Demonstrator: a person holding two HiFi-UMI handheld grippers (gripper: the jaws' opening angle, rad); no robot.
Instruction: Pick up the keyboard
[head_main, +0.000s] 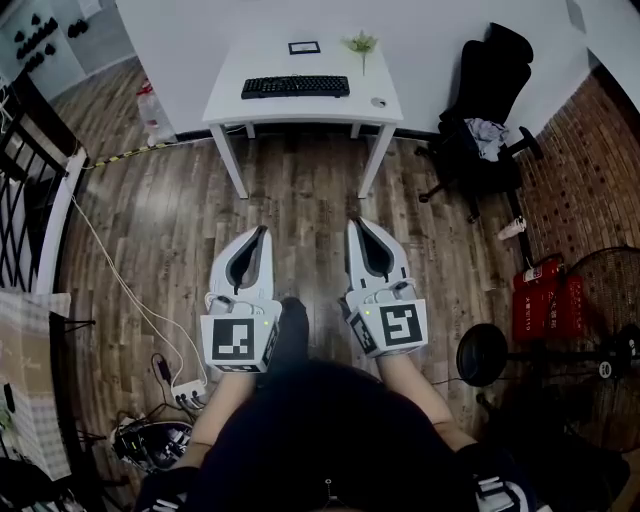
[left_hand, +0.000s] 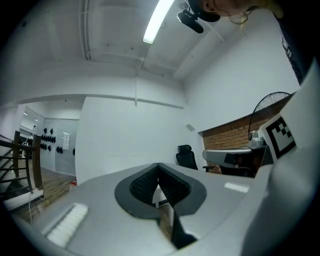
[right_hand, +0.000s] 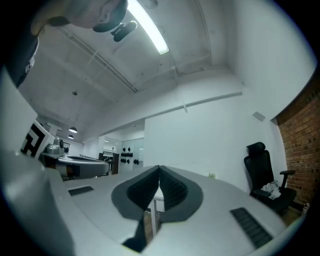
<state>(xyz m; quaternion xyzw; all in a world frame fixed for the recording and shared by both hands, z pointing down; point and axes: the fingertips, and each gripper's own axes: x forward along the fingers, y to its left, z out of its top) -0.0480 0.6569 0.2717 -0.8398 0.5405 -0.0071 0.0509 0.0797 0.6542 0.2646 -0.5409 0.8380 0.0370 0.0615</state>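
Two grippers are held out side by side over the wooden floor (head_main: 300, 200), both aimed the same way. The left gripper (head_main: 264, 230) has its jaws pressed together; in the left gripper view the ribbed dark pads (left_hand: 145, 185) meet at the tips with nothing caught between them. The right gripper (head_main: 354, 223) is closed in the same way, its pads (right_hand: 172, 190) touching at the front edge and holding nothing.

Well ahead of both grippers, across a stretch of bare floor, stands a white table (head_main: 228, 100). The black keyboard (head_main: 295, 87) lies flat on its top, roughly in line with the gap between the two grippers and slightly nearer the left gripper's side. Neither gripper is anywhere near it. Beyond the keyboard, toward the wall, sit a small dark-framed card (head_main: 304, 47) and a little green plant (head_main: 362, 43); a small round object (head_main: 378, 102) rests near the table edge on the right gripper's side.

Off to the right of the right gripper stand a black office chair (head_main: 490, 100) and, closer in, a floor fan (head_main: 610, 340). Left of the left gripper, a white cable (head_main: 110, 265) runs along the floor to a power strip (head_main: 187, 392)
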